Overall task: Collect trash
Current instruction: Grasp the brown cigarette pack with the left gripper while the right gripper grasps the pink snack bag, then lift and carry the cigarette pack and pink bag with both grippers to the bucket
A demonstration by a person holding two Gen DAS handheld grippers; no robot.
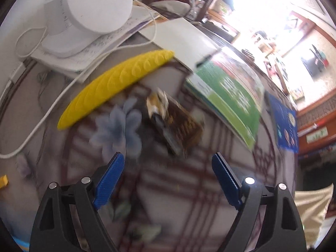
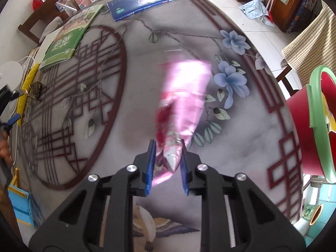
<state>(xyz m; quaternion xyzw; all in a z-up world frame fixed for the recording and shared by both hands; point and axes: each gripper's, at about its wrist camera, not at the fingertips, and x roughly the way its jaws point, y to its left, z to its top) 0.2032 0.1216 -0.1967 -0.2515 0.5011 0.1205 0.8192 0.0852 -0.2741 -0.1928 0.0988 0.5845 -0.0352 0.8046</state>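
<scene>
The right tool [image 2: 167,147] pinches the near end of a pink wrapper [image 2: 182,96], whose long axis runs straight away from it over the counter [image 2: 241,142]; the red bin [image 2: 304,126] stands off the counter's right edge, with nothing between. The left tool [image 1: 167,162], spread and empty, hovers just short of a brown wrapper [image 1: 178,124], boxed in by a yellow case [image 1: 113,86] and a green book [image 1: 231,98].

The left gripper [image 1: 168,163], a black frame with ribbed blue pads, points steeply down at the painted tabletop [image 1: 189,189], its jaws standing wide with nothing between them; a blurred brown crumpled wrapper [image 1: 176,124] lies on that tabletop just beyond its fingertips. The right gripper [image 2: 167,149], built alike, also points steeply down over the tabletop, its blue pads clamped on the lower end of a shiny pink plastic packet [image 2: 182,96].
</scene>
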